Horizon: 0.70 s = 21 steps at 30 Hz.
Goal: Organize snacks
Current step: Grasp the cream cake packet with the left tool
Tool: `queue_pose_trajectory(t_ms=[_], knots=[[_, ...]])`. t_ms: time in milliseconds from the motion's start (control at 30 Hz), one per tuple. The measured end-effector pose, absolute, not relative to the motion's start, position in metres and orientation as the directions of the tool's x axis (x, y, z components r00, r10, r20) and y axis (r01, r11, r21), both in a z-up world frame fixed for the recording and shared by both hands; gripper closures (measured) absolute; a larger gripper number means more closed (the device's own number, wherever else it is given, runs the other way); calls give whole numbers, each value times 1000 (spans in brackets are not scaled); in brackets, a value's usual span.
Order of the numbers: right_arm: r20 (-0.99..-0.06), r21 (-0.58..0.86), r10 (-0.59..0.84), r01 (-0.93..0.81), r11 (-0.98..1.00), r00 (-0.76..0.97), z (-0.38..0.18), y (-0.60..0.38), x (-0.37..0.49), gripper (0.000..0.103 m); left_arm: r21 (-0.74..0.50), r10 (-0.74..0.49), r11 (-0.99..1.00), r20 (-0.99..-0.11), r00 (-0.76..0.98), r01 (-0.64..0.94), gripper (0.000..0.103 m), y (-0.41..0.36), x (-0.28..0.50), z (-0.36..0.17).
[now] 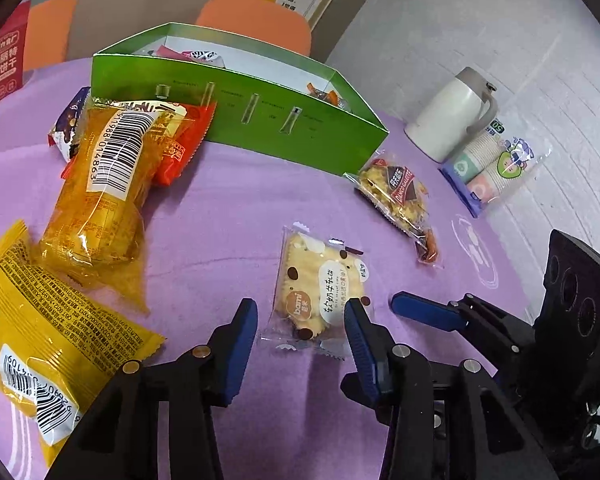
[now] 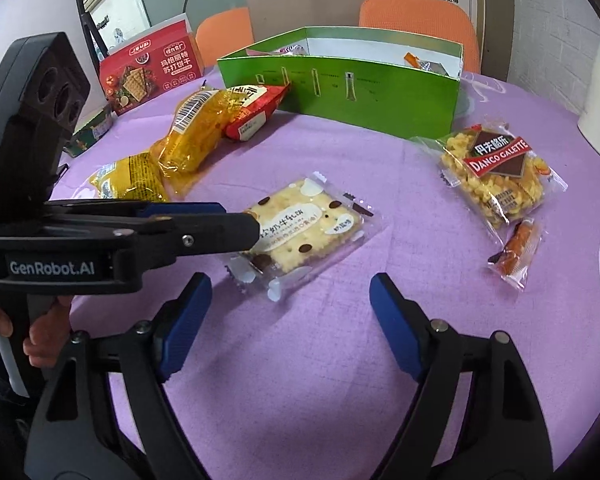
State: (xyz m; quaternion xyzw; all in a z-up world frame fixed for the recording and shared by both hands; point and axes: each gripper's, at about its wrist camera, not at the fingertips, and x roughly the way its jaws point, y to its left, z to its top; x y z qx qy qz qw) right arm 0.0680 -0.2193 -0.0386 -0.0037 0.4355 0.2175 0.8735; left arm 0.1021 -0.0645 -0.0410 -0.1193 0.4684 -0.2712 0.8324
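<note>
A clear packet of pale square crackers lies flat on the purple tablecloth. My left gripper is open and low over the packet's near end, one blue pad on each side. Seen side-on in the right wrist view, its fingers cover the packet's left end. My right gripper is open and holds nothing, just short of the packet. Behind stands a green open box holding a few snacks.
Two yellow packets and a red one lie left of the box. A Danco Galette packet and a small orange stick packet lie right. A white flask, paper cups and a red cracker box stand at the edges.
</note>
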Motion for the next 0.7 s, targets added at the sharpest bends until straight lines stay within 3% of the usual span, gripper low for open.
queue_pose_trajectory(t_ms=[167, 267, 433, 600, 700], knots=[[-756, 162, 372, -397, 904, 539, -37, -214, 72, 26, -456, -573, 817, -716, 400, 353, 57, -71, 105, -42], [-765, 147, 367, -411, 899, 529, -40, -209, 75, 30, -467, -583, 808, -717, 382, 359, 65, -73, 107, -43], [-765, 135, 366, -425, 895, 529, -42, -207, 79, 33, -481, -595, 801, -709, 378, 357, 65, -75, 110, -45], [-755, 127, 376, -443, 888, 538, -41, -208, 78, 51, -447, -574, 814, -714, 401, 371, 67, -81, 108, -44], [-749, 124, 375, -442, 889, 546, -42, -209, 78, 55, -411, -542, 836, -725, 425, 365, 76, -84, 106, -44]])
